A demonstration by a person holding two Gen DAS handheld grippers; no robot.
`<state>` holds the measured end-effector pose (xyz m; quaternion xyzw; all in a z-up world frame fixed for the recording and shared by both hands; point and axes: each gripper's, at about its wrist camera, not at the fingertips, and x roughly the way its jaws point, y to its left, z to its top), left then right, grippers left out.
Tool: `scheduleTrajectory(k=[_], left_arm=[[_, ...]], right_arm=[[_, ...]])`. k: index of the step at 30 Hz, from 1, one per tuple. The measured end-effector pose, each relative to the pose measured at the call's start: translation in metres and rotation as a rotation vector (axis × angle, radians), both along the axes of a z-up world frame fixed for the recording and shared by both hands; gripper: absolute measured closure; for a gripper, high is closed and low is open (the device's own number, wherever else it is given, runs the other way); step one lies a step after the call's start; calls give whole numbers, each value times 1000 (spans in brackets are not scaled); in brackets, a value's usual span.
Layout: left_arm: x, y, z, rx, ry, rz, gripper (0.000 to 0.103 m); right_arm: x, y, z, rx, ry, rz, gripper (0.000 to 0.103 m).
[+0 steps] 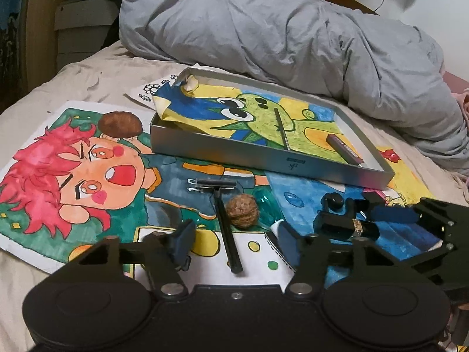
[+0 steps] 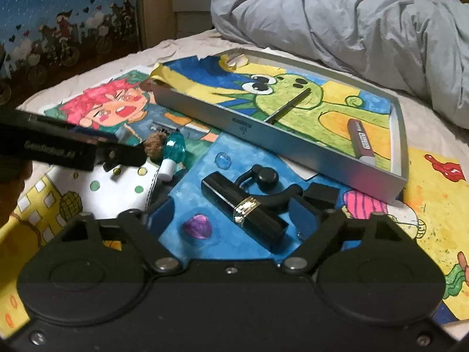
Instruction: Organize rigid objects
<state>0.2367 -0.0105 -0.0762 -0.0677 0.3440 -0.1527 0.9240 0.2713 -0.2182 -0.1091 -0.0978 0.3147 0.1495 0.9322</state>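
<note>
Fingers of the right gripper [image 2: 230, 215] sit wide apart around a black lipstick tube with a gold band [image 2: 249, 208]; left gripper [image 1: 234, 242] fingers are apart over a black razor [image 1: 224, 220].

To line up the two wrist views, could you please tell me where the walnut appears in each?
Left wrist view: the walnut lies at lower centre, just right of the razor's handle.
Right wrist view: the walnut lies at middle left, partly behind the left tool's arm.
Shared landmark: the silver tray.

Black gold-banded tube [image 2: 249, 208], razor [image 1: 224, 220], walnut [image 1: 243, 209] on drawings; pencil [image 1: 282, 129], marker [image 1: 346, 149] in tin [image 1: 234, 154]
</note>
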Motion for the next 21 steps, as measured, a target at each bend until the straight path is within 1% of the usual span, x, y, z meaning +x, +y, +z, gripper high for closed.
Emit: scheduleTrajectory(k=[2,3,4,5,6,7,8,9,10,13,18,21], left_arm=[[2,1,-1,-14,10,1,54],[3,2,-1,-19,14,2,57],[4,2,-2,-19,18,0,64],[5,1,-2,-14,20,-1,69],[5,0,-2,-3,21,-1,71],[5,-1,-3,11,20,-1,75],[5,-2,-3,26,18,0,82],[5,-2,-3,36,15,3,88],[5,-2,-3,41,20,7,93],[6,1,-4,24,30,18,95],[12,0,-5,32,49,11,93],[15,-4,-6,56,49,-10,90]], right_arm=[[-1,3,-2,-10,-4,2,33],[-3,3,-3,-9,-7,3,39],[-3,3,-2,-5,-6,2,48],[-4,3,-2,0,-3,0,53],[-4,2,-1,1,-1,-2,61],[-3,2,-1,2,1,-1,70],[-3,2,-1,2,6,1,73],[-3,2,-1,2,12,7,76],[-5,3,0,3,18,15,77],[-5,7,-2,-6,28,35,78],[1,11,-7,1,37,24,78],[3,13,-9,2,30,25,78]])
